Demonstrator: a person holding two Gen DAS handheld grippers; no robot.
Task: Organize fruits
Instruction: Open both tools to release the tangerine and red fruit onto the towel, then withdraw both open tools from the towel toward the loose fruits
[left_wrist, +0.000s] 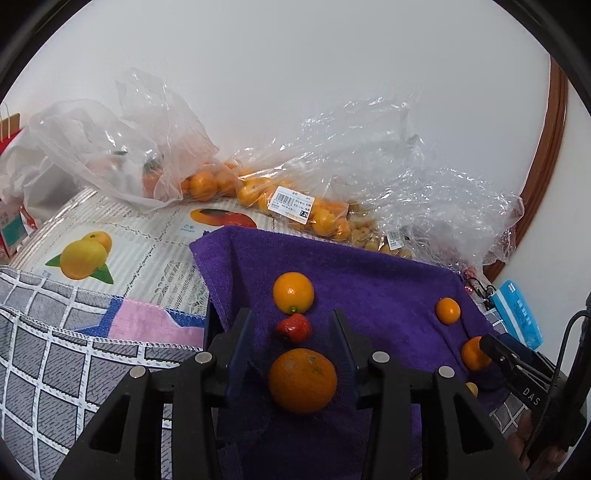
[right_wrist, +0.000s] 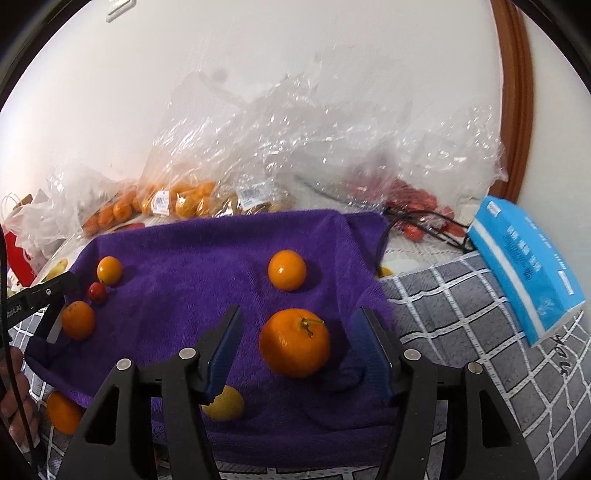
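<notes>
Two grippers, left (left_wrist: 291, 332) and right (right_wrist: 297, 325), hang released, each straddling an orange (left_wrist: 302, 380) (neither pinched) on the purple towel (left_wrist: 369, 280).

Two hand-held black claws with blue-lined fingers

The left claw (left_wrist: 291, 325) is built from matte black angular arms, each pinned by round silver screws, and its fingers (left_wrist: 240, 332) are faced with dark blue ribbed pads. The right claw (right_wrist: 295, 332) is made the same way, with brighter blue ridged pads on its fingers (right_wrist: 225, 343). White lettering "DAS" is printed on the right claw's black body as seen from the left wrist, and a thin black cable is routed beside it.
</notes>
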